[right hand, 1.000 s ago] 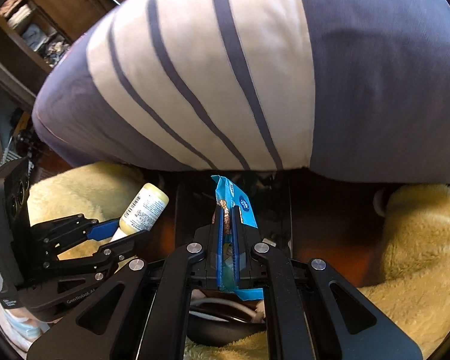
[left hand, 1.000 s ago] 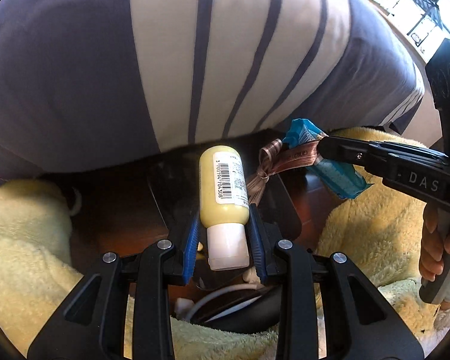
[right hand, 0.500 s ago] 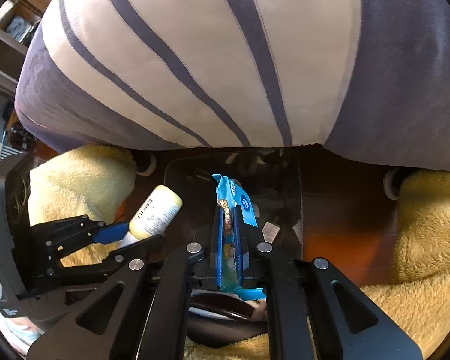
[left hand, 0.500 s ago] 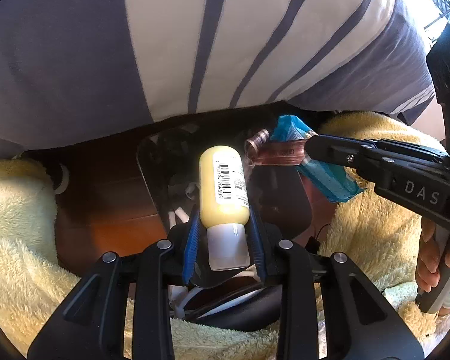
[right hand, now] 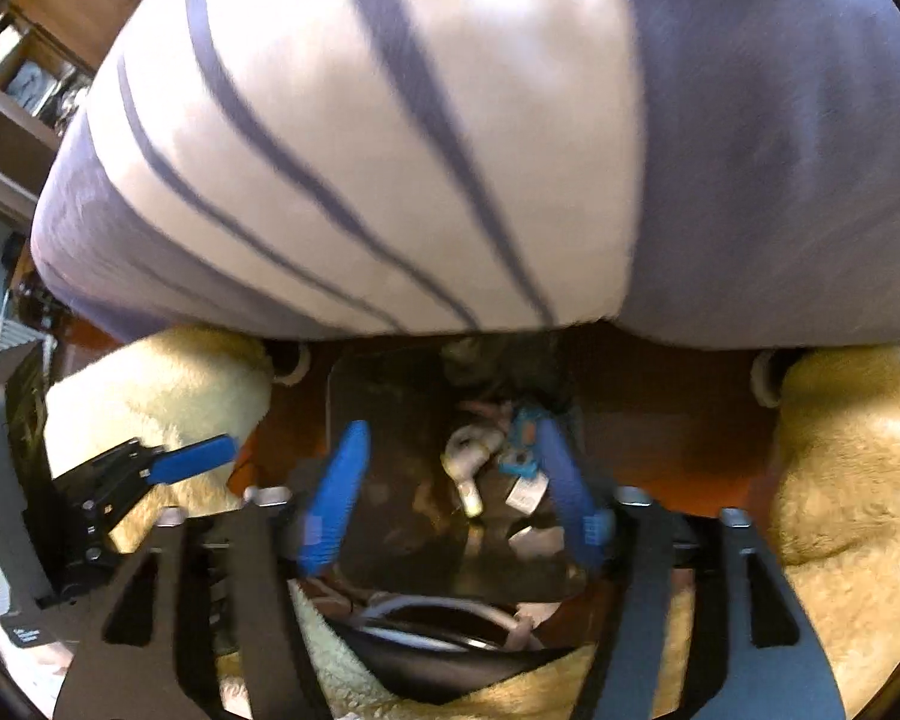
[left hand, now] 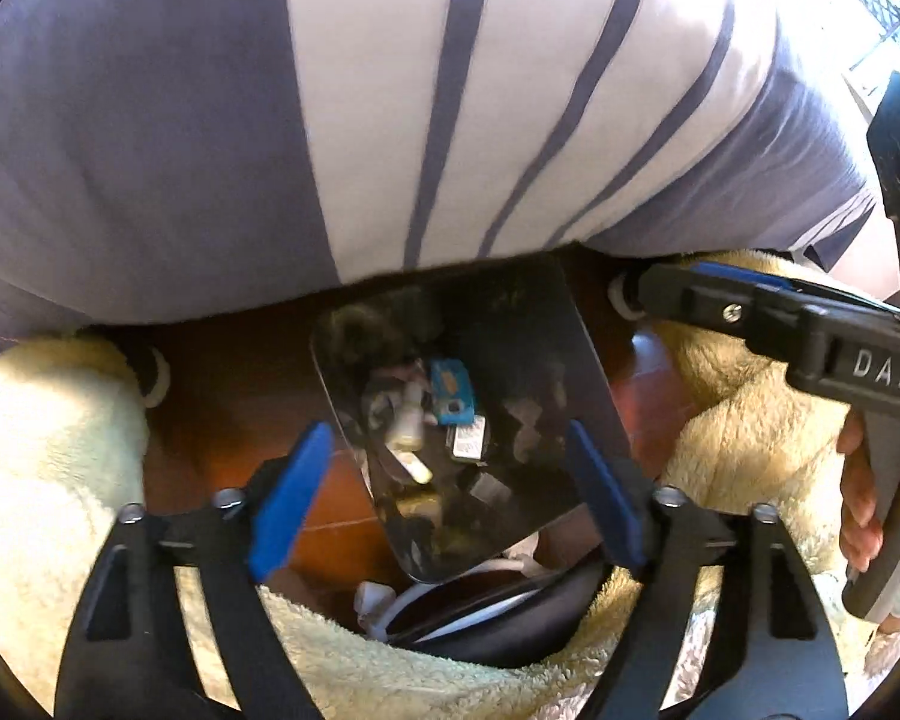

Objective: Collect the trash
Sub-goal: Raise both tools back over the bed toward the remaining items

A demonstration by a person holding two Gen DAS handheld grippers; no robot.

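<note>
Bottle [right hand: 469, 461] and wrapper [left hand: 452, 399] now in bin [left hand: 570, 360].

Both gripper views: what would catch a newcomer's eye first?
A huge grey and white striped cushion fills the top of each view. Below it stands a dark plastic trash bin with a blue wrapper and a pale yellow bottle inside. Over it, the left gripper and right gripper have just opened, both empty.

A grey shirt [left hand: 390, 120] bore white panels and grey stripes; the fleece [left hand: 48, 450] was pale yellow; the bin [left hand: 510, 330] dark; the wrapper [left hand: 453, 399] blue.
</note>
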